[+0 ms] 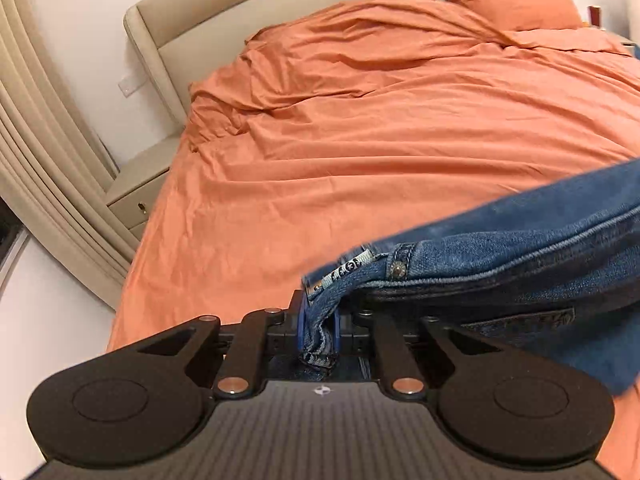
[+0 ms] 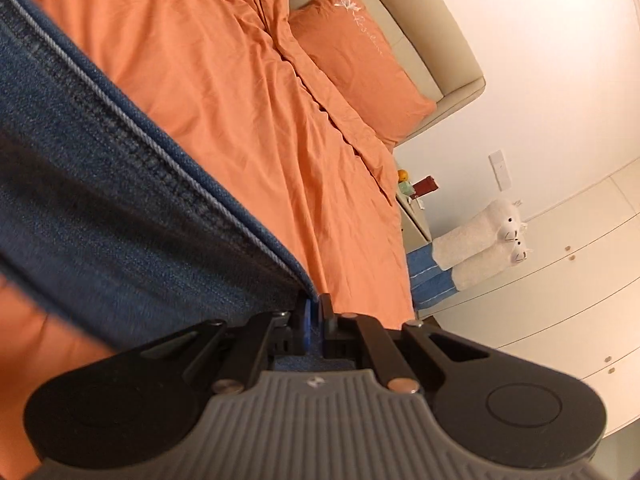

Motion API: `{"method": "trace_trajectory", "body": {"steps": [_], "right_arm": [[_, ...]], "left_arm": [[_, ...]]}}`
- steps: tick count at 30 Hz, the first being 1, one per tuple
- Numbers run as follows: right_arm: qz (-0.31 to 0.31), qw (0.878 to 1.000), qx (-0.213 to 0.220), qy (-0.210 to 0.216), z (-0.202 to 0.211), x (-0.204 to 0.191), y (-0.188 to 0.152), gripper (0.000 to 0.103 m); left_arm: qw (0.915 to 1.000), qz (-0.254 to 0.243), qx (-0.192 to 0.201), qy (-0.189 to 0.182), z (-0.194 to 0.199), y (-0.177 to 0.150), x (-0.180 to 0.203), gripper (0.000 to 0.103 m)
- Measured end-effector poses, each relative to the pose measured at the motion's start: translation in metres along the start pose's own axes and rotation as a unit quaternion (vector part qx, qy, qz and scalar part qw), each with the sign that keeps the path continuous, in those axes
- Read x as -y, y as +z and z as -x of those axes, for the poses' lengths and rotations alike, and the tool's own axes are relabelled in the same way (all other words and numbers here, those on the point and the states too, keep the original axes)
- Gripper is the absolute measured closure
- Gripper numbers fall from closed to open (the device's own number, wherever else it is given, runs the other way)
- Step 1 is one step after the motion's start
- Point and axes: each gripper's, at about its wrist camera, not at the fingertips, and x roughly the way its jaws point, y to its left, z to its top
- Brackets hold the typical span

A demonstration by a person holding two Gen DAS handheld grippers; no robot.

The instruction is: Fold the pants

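Note:
Blue denim pants (image 1: 520, 264) hang lifted above an orange bed. In the left wrist view my left gripper (image 1: 319, 320) is shut on a bunched corner of the waistband, beside the metal button and a white label. The cloth stretches away to the right. In the right wrist view my right gripper (image 2: 315, 316) is shut on an edge of the same pants (image 2: 100, 200), which spread up and to the left, showing a stitched seam. Both pairs of blue pads pinch denim.
The orange duvet (image 1: 360, 140) covers the bed, with orange pillows (image 2: 360, 60) against a beige headboard (image 1: 168, 20). A beige nightstand (image 1: 136, 196) stands left of the bed. On the right are a small bedside table with items (image 2: 416, 196), plush toys (image 2: 480, 240) and white cupboards (image 2: 560, 300).

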Motion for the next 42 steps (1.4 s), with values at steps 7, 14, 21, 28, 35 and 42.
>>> {"method": "trace_trajectory", "body": {"steps": [7, 14, 21, 28, 35, 42], "right_arm": [[0.019, 0.999, -0.033, 0.022, -0.098, -0.032, 0.050, 0.103], [0.049, 0.996, -0.064, 0.043, -0.174, -0.081, 0.064, 0.103], [0.048, 0.995, -0.070, 0.048, -0.194, -0.105, 0.058, 0.103], [-0.001, 0.997, -0.069, 0.033, -0.167, -0.084, 0.060, 0.053], [-0.101, 0.988, -0.046, 0.109, -0.090, -0.077, 0.064, 0.044], [-0.193, 0.944, -0.026, 0.265, 0.002, -0.135, 0.057, 0.035]], "left_arm": [[0.9990, -0.007, -0.042, 0.013, -0.086, 0.028, 0.021, 0.089], [0.9963, -0.022, -0.081, 0.016, -0.156, 0.033, 0.036, 0.088], [0.9953, -0.044, -0.084, 0.021, -0.173, 0.029, 0.050, 0.081], [0.9973, -0.054, -0.040, 0.029, -0.138, 0.027, 0.039, 0.010], [0.9965, 0.075, -0.023, -0.028, -0.078, 0.007, -0.022, 0.010], [0.9363, 0.336, -0.026, -0.098, -0.061, -0.086, -0.110, 0.010]]}}
